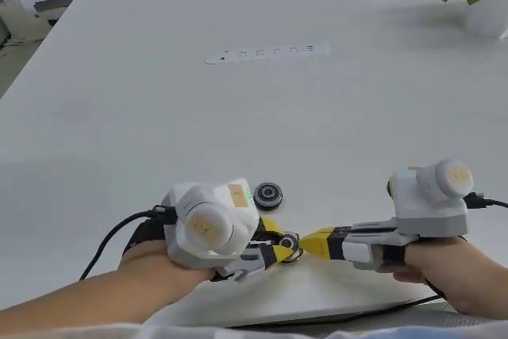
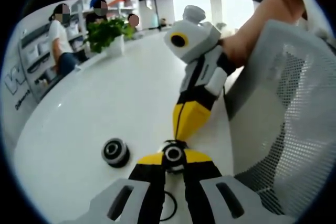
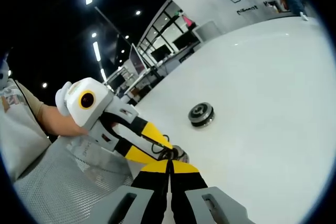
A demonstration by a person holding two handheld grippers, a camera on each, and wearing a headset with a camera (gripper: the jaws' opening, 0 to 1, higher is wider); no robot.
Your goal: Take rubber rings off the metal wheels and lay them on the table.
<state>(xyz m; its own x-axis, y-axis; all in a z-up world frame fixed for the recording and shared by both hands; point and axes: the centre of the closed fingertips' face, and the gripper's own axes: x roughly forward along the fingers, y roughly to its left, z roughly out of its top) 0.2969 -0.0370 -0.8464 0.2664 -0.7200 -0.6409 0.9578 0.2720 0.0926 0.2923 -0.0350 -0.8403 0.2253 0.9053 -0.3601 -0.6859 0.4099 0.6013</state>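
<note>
We are clenching a metal wheel (image 2: 173, 155) in the left gripper (image 1: 279, 248) | right gripper (image 3: 169, 164): closed tips meeting it, its rubber ring (image 2: 164, 152) seemingly on | second wheel (image 1: 267, 193) lying beyond both tips, untouched.

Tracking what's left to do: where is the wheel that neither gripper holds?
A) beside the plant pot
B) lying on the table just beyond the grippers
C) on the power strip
B: the free wheel lies on the table just beyond the left gripper, well short of the power strip.
</note>
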